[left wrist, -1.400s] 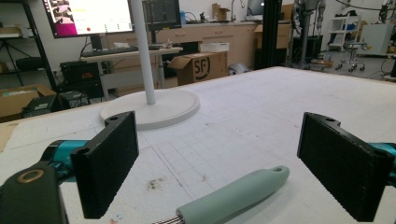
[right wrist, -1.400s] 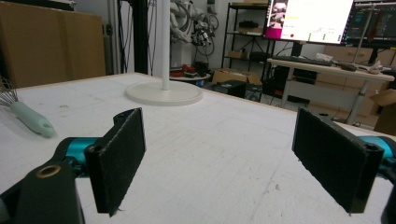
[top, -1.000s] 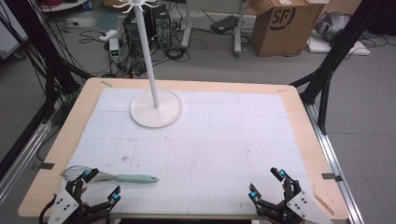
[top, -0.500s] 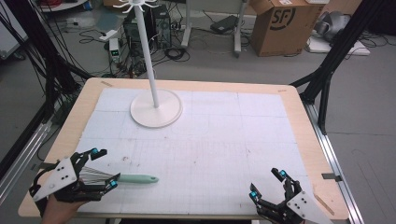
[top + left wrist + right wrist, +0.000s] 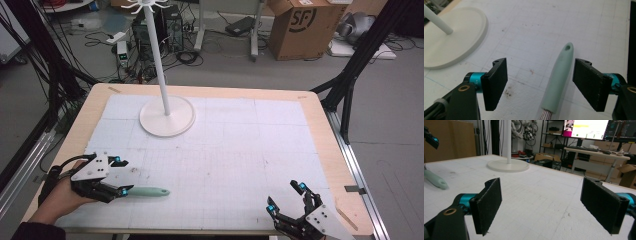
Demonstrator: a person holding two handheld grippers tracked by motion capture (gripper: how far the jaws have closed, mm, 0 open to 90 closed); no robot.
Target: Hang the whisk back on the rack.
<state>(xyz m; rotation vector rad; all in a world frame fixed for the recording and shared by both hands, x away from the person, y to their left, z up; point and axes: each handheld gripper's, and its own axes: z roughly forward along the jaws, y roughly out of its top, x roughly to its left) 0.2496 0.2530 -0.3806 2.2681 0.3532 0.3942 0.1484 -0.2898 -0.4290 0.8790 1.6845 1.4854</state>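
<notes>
Two black jaws of the left gripper (image 5: 540,87) stand apart, having just been closing, with the whisk's (image 5: 557,82) mint handle between them but untouched, nearer the right-hand jaw in the left gripper view. The handle's long axis runs straight ahead along the jaws, its wires at the gripper's base. The whisk lies on the white mat (image 5: 240,150) at the near left of the table. The right gripper (image 5: 286,197), jaws wide and empty, rests well apart at the near right. Farther back stands the white rack (image 5: 166,116).

Whisk (image 5: 145,191) wires hidden under left claw (image 5: 120,176); right claw (image 5: 286,198) body cut off by bottom edge; stand (image 5: 166,116) top cut off
</notes>
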